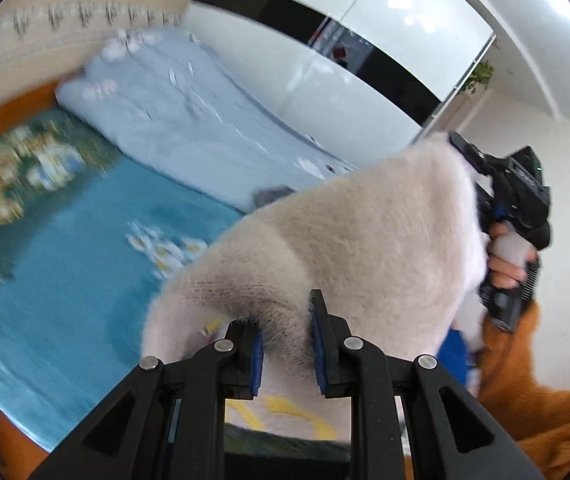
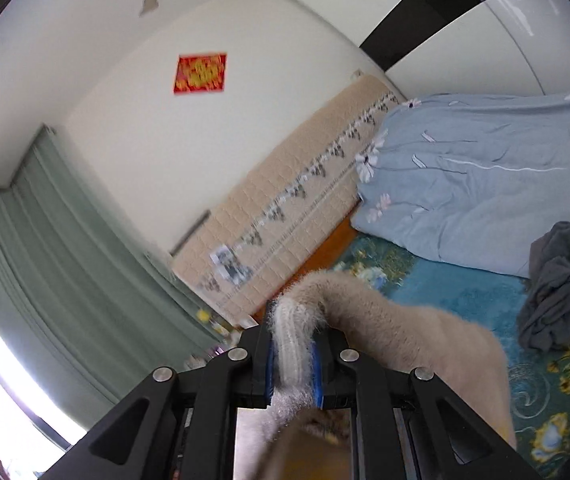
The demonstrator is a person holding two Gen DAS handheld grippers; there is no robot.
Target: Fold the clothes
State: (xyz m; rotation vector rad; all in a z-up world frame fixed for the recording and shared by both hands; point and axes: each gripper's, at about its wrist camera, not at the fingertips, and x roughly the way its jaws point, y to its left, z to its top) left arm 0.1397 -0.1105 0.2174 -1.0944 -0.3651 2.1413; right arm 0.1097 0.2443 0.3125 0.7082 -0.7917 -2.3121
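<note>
A fuzzy beige sweater (image 1: 357,240) hangs in the air above the bed, stretched between both grippers. My left gripper (image 1: 285,320) is shut on a bunched fold of its knit. In the left wrist view the right gripper (image 1: 465,152) is at the upper right, its tips buried in the sweater's far edge, with a hand on its handle. The right wrist view shows the right gripper (image 2: 293,316) shut on the sweater's (image 2: 413,340) pale ribbed hem, which stands up between the blue pads (image 2: 271,364). The rest of the sweater droops away to the right.
Below lies a bed with a teal floral sheet (image 1: 77,248). A light blue flowered duvet (image 1: 189,120) is heaped along its far side. A dark grey garment (image 2: 561,292) lies crumpled on the sheet. A beige padded headboard (image 2: 285,208), green curtains (image 2: 45,260) and a white wardrobe (image 1: 385,40) surround it.
</note>
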